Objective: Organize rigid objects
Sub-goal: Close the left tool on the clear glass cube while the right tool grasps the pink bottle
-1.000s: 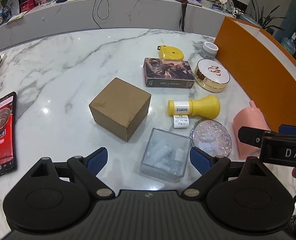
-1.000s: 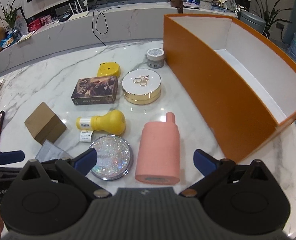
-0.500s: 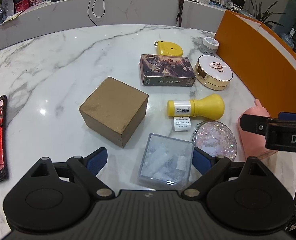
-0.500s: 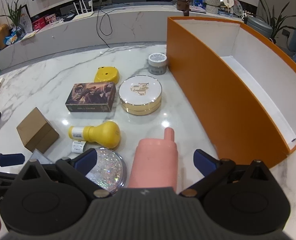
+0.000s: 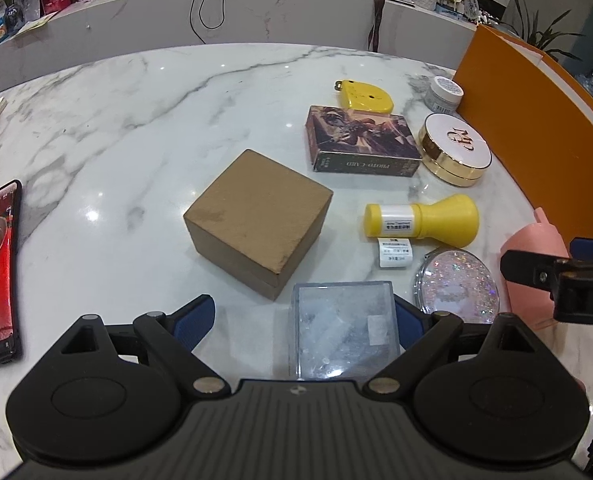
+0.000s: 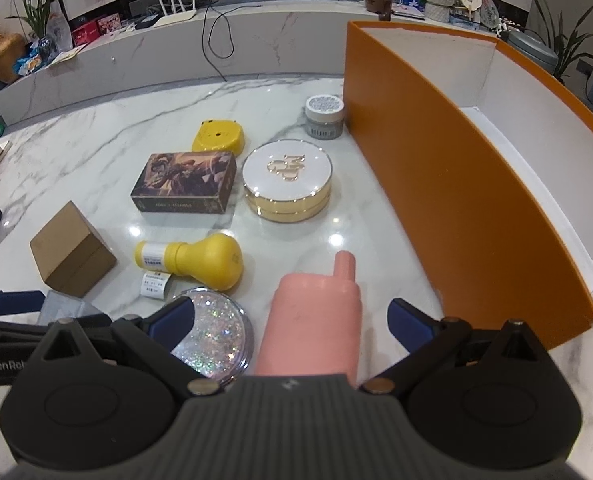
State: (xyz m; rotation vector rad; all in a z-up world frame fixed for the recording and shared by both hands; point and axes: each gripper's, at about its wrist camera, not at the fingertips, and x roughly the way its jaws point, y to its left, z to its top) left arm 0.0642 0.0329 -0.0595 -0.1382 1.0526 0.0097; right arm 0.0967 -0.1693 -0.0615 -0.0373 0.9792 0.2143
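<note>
Right wrist view says you've barely started: the orange box looks bare inside as far as I can see, and everything's out on the tabletop. Your right claw is wide open around the pink bottle, not squeezing it. Your left claw is open too, straddling the clear case. Brown box, compacts, yellow bottle all left to go.

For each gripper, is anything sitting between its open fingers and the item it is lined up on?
No. The clear plastic box already lies between the left gripper fingers, nearer its right finger; the pink bottle lies between the right gripper fingers. The glitter compact is partly under the right gripper's left finger, beside the bottle.
</note>
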